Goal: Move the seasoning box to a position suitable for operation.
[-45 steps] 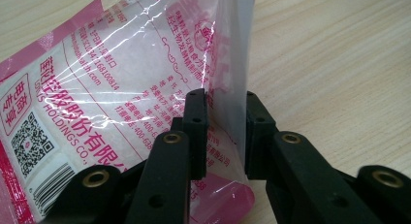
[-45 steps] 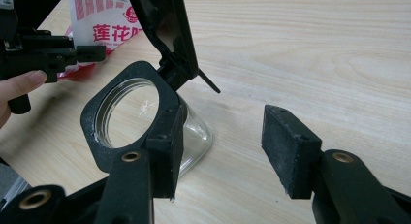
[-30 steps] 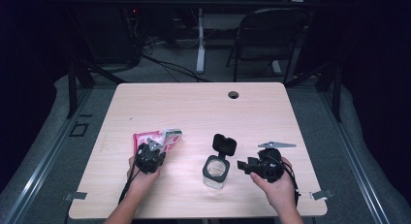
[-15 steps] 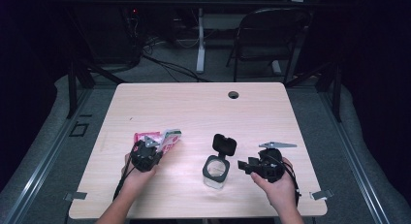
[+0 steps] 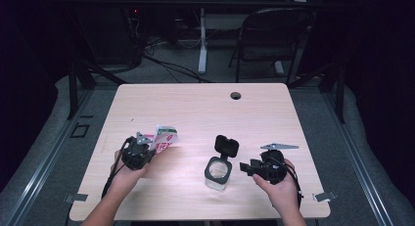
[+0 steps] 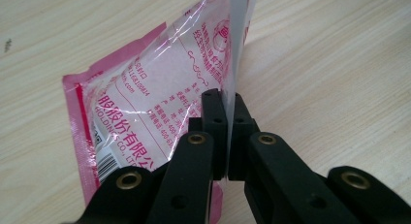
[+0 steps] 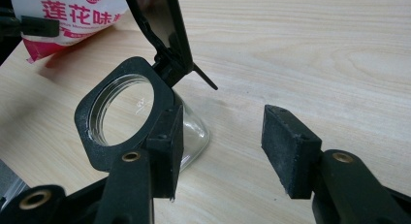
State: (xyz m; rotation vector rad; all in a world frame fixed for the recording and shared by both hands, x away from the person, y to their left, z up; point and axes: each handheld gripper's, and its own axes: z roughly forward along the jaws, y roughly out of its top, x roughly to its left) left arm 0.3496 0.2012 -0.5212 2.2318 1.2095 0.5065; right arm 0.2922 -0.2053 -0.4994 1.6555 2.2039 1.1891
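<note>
Nearest to us, our left gripper (image 6: 227,136) is clamped tight on the thin sealed edge of a pink-and-white packet (image 6: 160,103), which in the high view (image 5: 164,137) sits at the table's left, tipped up off the wood with only its lower end near the surface. We judge it light and floppy, a slick plastic film with loose contents that will sag and shift; the flat seam is the sensible place to grip, since the filled belly would slide or crumple between the pads.

Our right gripper (image 7: 220,146) has its jaws spread, nothing pressed between them, and hovers just beside a clear glass jar (image 7: 189,132) with a black collar and a hinged black lid (image 5: 226,145) standing open. From above, the jar (image 5: 218,173) stands at the table's near middle, apart from the packet. Glass is stiff, smooth and breakable, so we would steady it by the body or collar.

Beyond lies a pale wooden table (image 5: 205,108) with a round cable hole (image 5: 236,95) near its far edge. Farther off, we see a folding chair (image 5: 274,40), trailing floor cables (image 5: 166,67) and a dark room.
</note>
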